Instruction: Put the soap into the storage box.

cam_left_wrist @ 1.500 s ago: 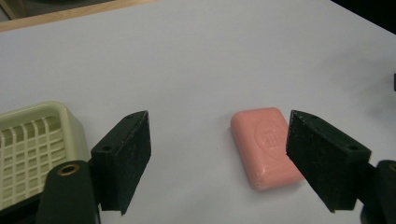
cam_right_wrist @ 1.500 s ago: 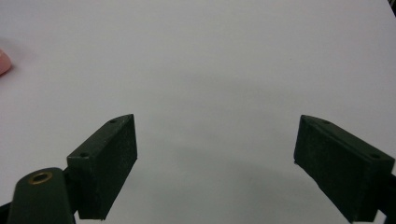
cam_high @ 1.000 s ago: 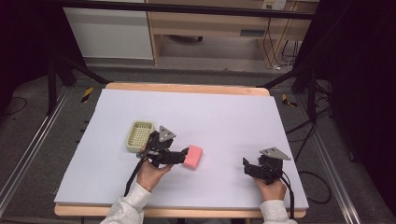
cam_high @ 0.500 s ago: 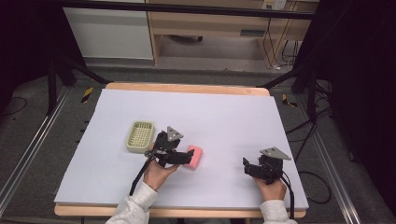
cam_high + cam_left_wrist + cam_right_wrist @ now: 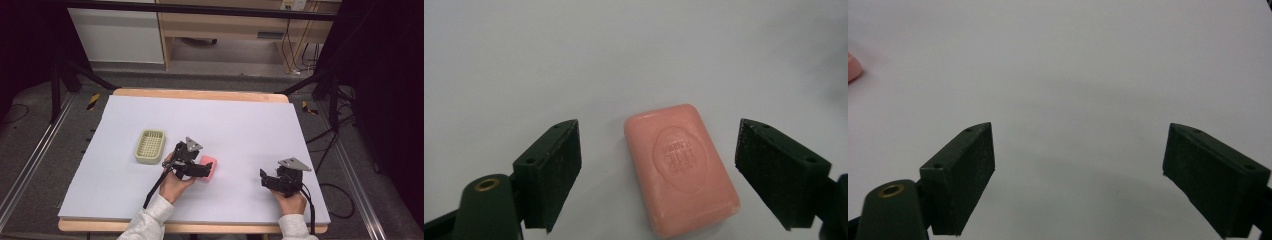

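Observation:
A pink bar of soap (image 5: pixel 681 165) lies flat on the white table sheet, stamped face up. My left gripper (image 5: pixel 659 170) hovers around it, jaws wide on either side with clear gaps, so neither pad touches the bar; its jaws have just been opening. In the high view the left gripper (image 5: pixel 202 170) sits over the left end of the soap (image 5: pixel 210 166), near the table's middle front. My right gripper (image 5: pixel 263 179) rests open at the front right with nothing between its jaws (image 5: pixel 1078 175). The soap's edge (image 5: pixel 852 67) shows at the far left of the right gripper view.
A pale green slotted soap dish (image 5: pixel 150 146) stands left of the left hand. The white sheet (image 5: pixel 240 125) covers a wooden table whose front edge (image 5: pixel 200 227) is near the person's sleeves. Cables trail from both grippers.
The left hand has slid a little to the right and down onto the soap, now covering its left end. The soap, the dish and the right hand have stayed put.

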